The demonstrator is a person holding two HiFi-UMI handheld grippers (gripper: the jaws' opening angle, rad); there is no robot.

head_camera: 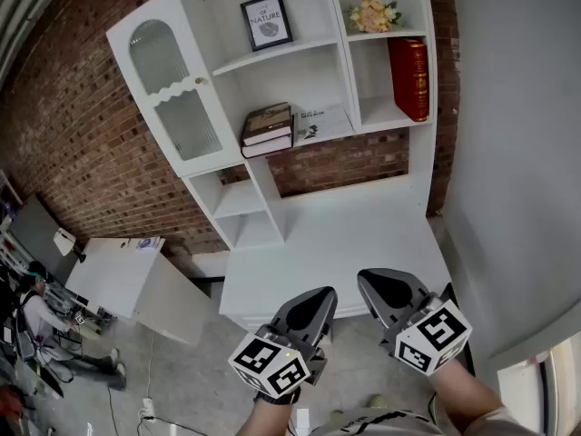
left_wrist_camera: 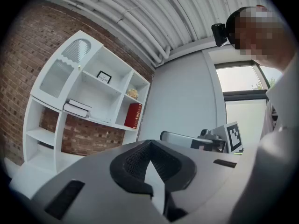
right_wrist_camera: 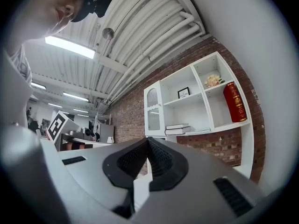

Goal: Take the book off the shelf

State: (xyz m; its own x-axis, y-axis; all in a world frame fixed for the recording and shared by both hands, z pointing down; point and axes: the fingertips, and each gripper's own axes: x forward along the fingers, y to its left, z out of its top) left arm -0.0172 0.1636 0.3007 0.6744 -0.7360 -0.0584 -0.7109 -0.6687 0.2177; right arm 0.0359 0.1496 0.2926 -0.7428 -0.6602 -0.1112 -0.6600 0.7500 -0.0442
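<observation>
Head view: white shelf unit (head_camera: 300, 216) stands against a brick wall (head_camera: 73, 107). A red book (head_camera: 410, 78) stands upright in the right-hand compartment, hard by the unit's right side wall. A bunch of flowers (head_camera: 374, 14) sits in the compartment above it. In the middle bay, two stacked books (head_camera: 267, 130) lie flat beside a pale flat book (head_camera: 322, 122), with a framed print (head_camera: 267, 21) one shelf up. The left gripper (head_camera: 320, 298) and right gripper (head_camera: 375, 285) hang side by side low in frame, well apart from the books.

Left gripper view: the jaws are pressed together at the tips, with nothing between them. The shelf unit (left_wrist_camera: 56, 125) is far off to the left, and the red book (left_wrist_camera: 133, 115) shows upright in its right bay. The stacked books (left_wrist_camera: 77, 108) lie further left. The right gripper (left_wrist_camera: 201, 140) shows alongside.

Right gripper view: the jaws (right_wrist_camera: 148, 146) are likewise closed on each other, with nothing between them. The shelf unit (right_wrist_camera: 205, 120) is at right, and the red book (right_wrist_camera: 234, 101) sits upright below the flowers (right_wrist_camera: 213, 80). The stacked books (right_wrist_camera: 177, 129) lie in the bay to its left. The framed print (right_wrist_camera: 184, 93) stands above them.
</observation>
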